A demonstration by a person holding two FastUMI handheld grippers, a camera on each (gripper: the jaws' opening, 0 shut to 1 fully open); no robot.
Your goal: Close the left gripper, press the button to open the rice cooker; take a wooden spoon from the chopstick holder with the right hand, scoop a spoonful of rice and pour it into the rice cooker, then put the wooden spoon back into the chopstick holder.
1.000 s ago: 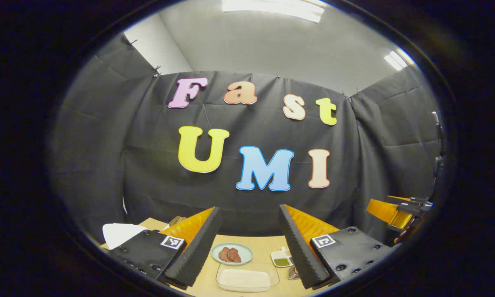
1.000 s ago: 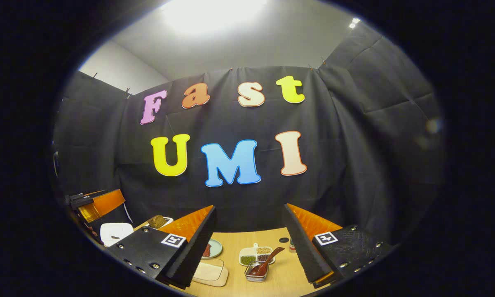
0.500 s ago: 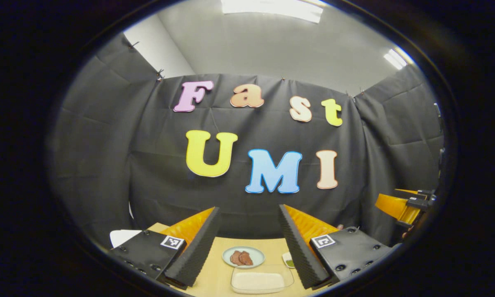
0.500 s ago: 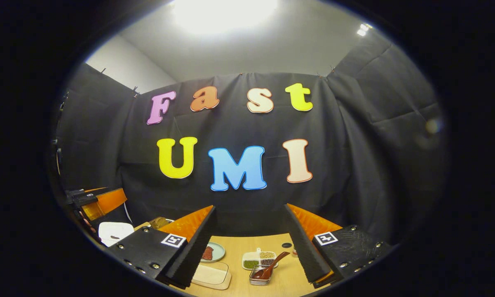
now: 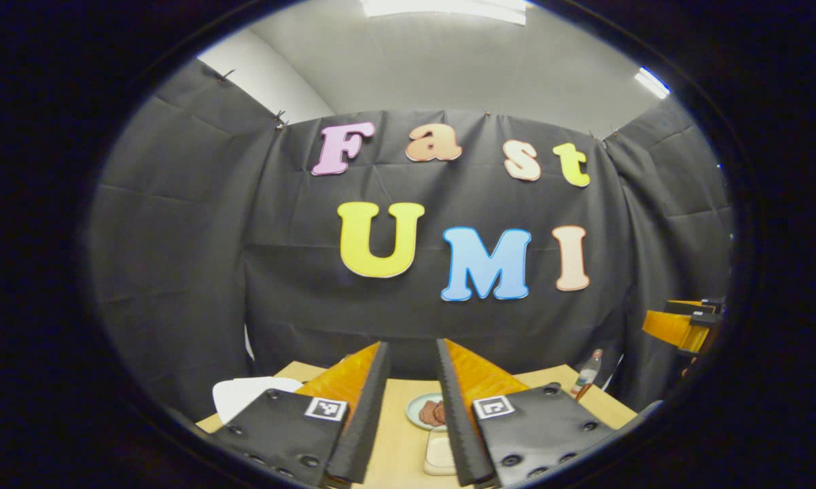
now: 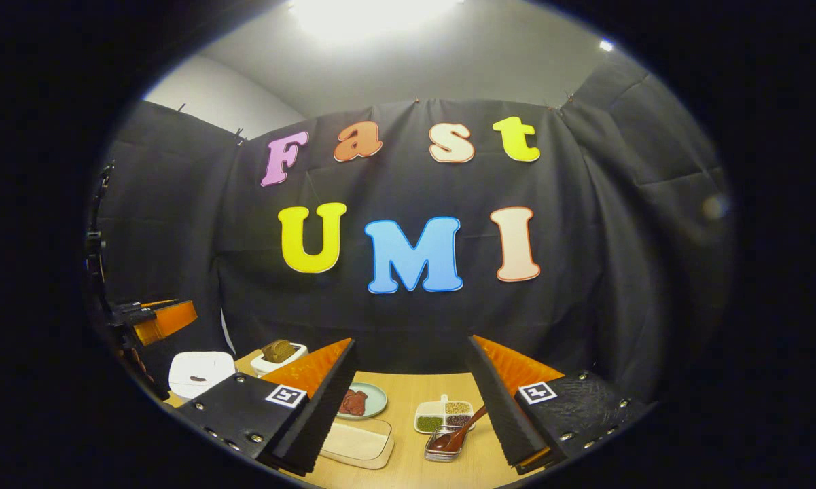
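The white rice cooker (image 6: 200, 372) sits at the table's left end with its lid down; its top (image 5: 244, 394) also shows left of my left gripper (image 5: 411, 346). That gripper hangs above the table, its fingers drawn close with a narrow gap and nothing between them. My right gripper (image 6: 411, 339) is wide open and empty. Below it, a brown wooden spoon (image 6: 456, 435) leans in a small glass holder (image 6: 440, 451). A clear tray of white rice (image 6: 357, 441) lies left of the holder; the same rice tray (image 5: 440, 451) appears between my left fingers.
A plate of dark meat (image 6: 360, 401) and a divided dish of grains (image 6: 441, 414) stand on the wooden table (image 6: 408, 387). A white dish with a brown lump (image 6: 278, 353) is behind the cooker. A bottle (image 5: 588, 370) stands at the far right edge.
My left gripper's fingers have moved much closer together and its view has swung left and tilted down. The right gripper stays open and has tilted down a little.
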